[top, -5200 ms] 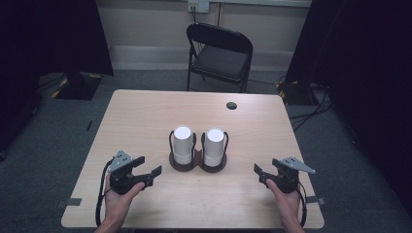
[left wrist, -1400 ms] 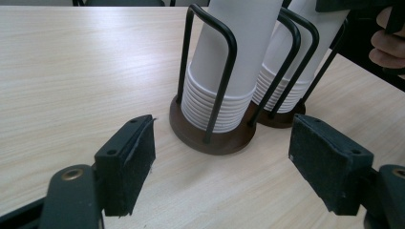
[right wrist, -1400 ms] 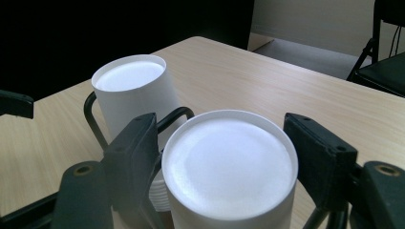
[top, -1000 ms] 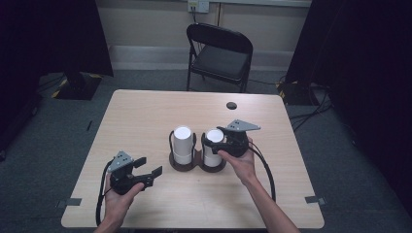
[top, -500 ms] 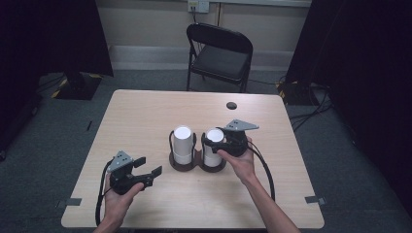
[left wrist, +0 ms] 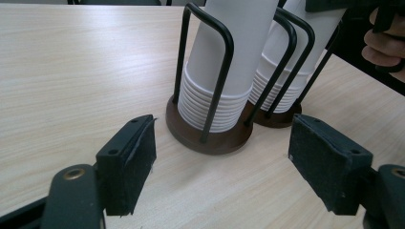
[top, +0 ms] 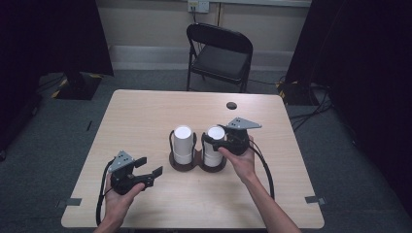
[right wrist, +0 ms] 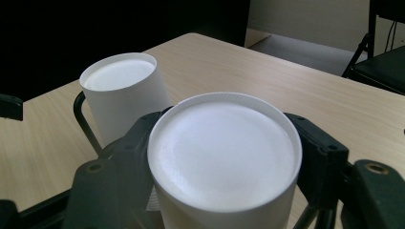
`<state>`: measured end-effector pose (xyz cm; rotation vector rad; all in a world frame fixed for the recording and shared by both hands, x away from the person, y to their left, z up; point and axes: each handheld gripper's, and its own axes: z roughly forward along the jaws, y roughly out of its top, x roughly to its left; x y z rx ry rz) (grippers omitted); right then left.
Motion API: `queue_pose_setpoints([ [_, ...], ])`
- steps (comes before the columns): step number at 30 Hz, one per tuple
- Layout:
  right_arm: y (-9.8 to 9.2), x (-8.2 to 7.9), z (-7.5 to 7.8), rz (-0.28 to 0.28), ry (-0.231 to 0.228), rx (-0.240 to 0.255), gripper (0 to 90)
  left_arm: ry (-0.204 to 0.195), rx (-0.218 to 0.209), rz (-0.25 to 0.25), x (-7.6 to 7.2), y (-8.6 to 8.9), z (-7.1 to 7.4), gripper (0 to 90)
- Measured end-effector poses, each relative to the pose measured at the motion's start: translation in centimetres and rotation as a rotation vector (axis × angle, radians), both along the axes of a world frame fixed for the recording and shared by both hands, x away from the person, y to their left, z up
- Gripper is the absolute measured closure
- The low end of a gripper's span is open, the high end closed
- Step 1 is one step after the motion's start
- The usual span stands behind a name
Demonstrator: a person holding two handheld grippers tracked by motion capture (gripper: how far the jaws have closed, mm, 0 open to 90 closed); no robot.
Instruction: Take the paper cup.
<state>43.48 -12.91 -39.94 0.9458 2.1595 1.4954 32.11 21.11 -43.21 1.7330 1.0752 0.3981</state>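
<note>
At centre frame, the right gripper (top: 214, 141) had just been closing and pinched the top cup (right wrist: 224, 157) of the right stack; lifting straight up would free it. The left gripper (top: 148, 167) sat spread.

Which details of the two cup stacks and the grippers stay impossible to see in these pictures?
- Right cup stack: lower part hidden by the right gripper in the right gripper view.
- Left cup stack: top cut off by the left gripper view's edge.
- Small dark object: too small in the high view.

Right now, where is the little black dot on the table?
In the high view, the black dot lies near the table's far edge, right of middle, in front of the chair.
</note>
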Motion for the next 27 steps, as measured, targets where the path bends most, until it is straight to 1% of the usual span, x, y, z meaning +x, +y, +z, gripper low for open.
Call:
queue_pose_setpoints([
  [7,-0.1,0.0,0.5,0.001,-0.001,-0.006,33.5,0.001,-0.001,0.000,0.0,-0.1,0.0,24.4],
  [14,-0.2,-0.1,1.3,0.001,-0.015,0.012,33.5,0.001,0.004,0.000,0.0,-0.1,0.0,24.4],
  [18,-0.2,-0.3,1.6,0.007,-0.025,0.015,33.6,0.000,0.003,-0.001,0.0,0.0,0.0,24.4],
  [27,-0.4,-0.5,2.5,-0.002,-0.040,0.021,33.6,-0.001,0.003,0.000,0.0,0.0,0.0,24.4],
])
